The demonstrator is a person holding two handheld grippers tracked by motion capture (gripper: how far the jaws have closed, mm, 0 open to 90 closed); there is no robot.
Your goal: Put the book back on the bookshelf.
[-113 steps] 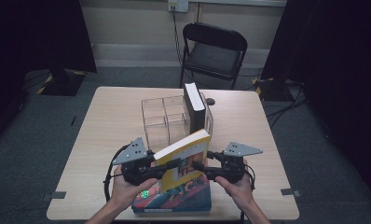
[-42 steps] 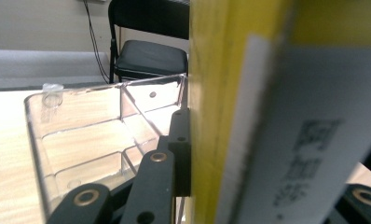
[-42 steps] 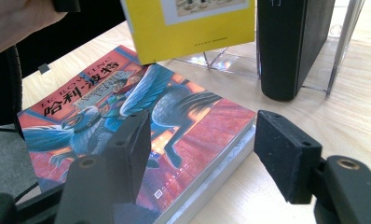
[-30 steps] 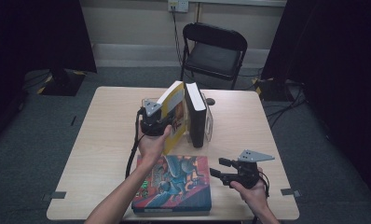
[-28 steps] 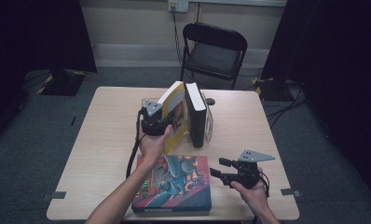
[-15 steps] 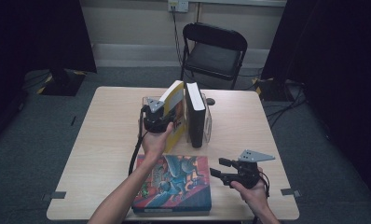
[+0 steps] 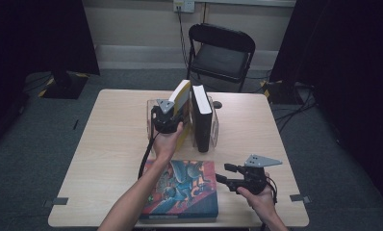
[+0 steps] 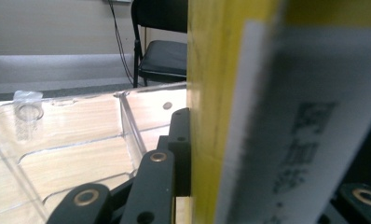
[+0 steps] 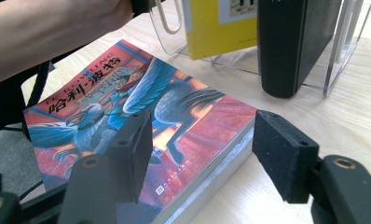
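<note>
My left gripper is shut on a yellow book and holds it upright in a clear plastic holder, just left of a black book standing there. In the left gripper view the yellow book is pinched between the jaws, with a holder compartment beside it. My right gripper stands open near the front edge, at the right side of a colourful book lying flat. In the right gripper view its jaws frame that book's corner without touching it.
The wooden table has bare room to the left and right of the holder. A black folding chair stands behind the far edge. The forearm of the left hand crosses above the colourful book.
Earlier both grippers held the yellow book over the colourful one. Over the last second the left gripper has shifted the yellow book right, closer to the black book. The right gripper stayed put.
</note>
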